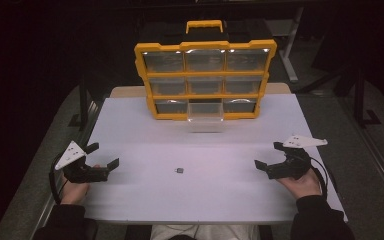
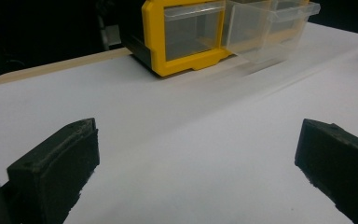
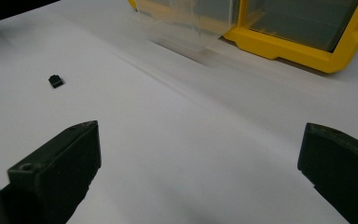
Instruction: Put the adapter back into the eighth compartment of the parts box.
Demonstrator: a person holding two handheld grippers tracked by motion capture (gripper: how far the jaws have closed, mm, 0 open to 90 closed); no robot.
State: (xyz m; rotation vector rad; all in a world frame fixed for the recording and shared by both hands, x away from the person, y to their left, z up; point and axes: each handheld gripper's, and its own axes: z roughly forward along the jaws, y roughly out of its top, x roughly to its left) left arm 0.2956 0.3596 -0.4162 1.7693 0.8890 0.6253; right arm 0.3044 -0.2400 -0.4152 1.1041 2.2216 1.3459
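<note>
A small dark part (image 1: 179,170) lies on the white table (image 1: 145,130) at the middle, a little toward the front; it is also the dark part (image 3: 55,81) at the left of the right gripper view. A yellow organizer (image 1: 205,79) with clear drawers stands upright at the back. Its bottom middle drawer (image 1: 206,113) is pulled out, seen as the clear drawer (image 2: 272,30) and the clear drawer (image 3: 186,23). My left gripper (image 1: 102,155) rests open at the front left, with nothing between its jaws. My right gripper (image 1: 269,155) stands open at the front right, also holding nothing.
The organizer's yellow frame (image 2: 182,63) sits near the table's back edge, its carry handle (image 1: 204,25) on top. A tan board (image 1: 127,91) shows under the white sheet at the back. Dark floor and table legs surround the table.
</note>
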